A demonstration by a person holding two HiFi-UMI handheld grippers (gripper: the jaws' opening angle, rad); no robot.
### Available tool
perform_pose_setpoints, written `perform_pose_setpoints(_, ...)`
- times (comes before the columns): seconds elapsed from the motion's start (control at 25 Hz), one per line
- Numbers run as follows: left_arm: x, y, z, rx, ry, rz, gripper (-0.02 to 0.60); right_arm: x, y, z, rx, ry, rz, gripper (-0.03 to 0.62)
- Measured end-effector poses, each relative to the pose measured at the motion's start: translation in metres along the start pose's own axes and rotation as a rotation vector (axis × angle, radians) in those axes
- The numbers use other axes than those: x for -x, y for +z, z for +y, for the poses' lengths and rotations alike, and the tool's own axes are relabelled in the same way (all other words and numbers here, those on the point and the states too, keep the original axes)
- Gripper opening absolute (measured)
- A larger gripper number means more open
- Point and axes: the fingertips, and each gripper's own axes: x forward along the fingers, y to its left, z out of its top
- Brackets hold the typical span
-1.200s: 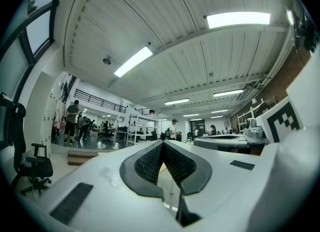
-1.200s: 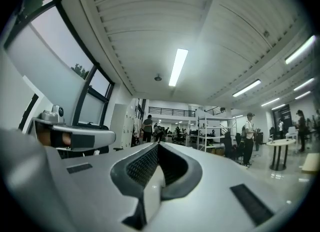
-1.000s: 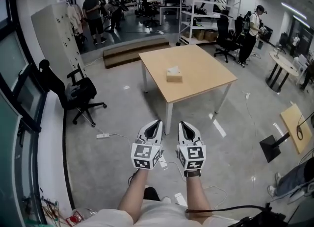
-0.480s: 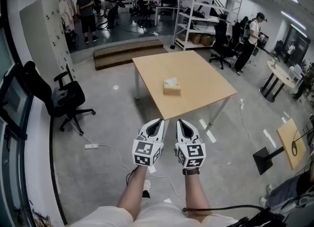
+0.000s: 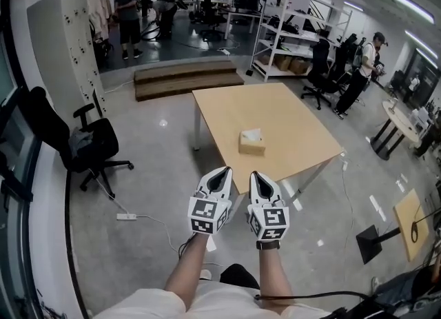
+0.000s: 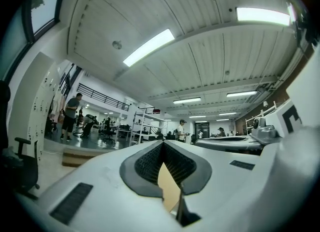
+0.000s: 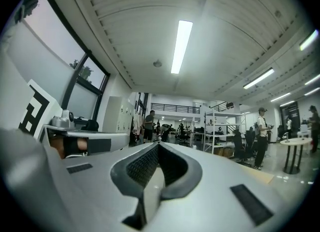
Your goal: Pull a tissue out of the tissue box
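While facing the bench [image 5: 293,111] from the grey floor [image 5: 151,193], held the left gripper [image 5: 222,171] and the right gripper [image 5: 254,173] side by side, just apart, both pointed toward it. Had the fingers [image 6: 145,164] of both closed, tip against tip, with nothing gripped; read the same in the left gripper view and the right gripper view, with only a narrow wedge of gap behind the meeting tips. Faced the beige tissue box [image 5: 252,144], set on the bench toward its near edge, white tissue [image 5: 250,134] at its top, well apart from both grippers. Had a black office chair [image 5: 93,142] at left, and metal shelving [image 5: 293,32] beyond the bench.
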Motion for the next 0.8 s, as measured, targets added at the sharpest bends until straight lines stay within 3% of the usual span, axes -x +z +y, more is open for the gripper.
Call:
perform_pose_setpoints(0.24, -0.057, -0.026, 0.020, 0.012, -0.009, 0.044, 0.000, -0.054, -0.022, -0.048, -0.041, -0.016, 0.019, 0.000)
perform_pose_setpoints(0.44, -0.146, -0.038, 0.043, 0.019, 0.025, 0.054, 0.000, -0.121, -0.034, -0.109, -0.064, 0.015, 0.008, -0.001)
perform_pose_setpoints(0.8, -0.317, -0.047, 0.040, 0.023, 0.042, 0.063, 0.000, -0.219, -0.029, -0.267, -0.093, 0.030, -0.036, -0.001)
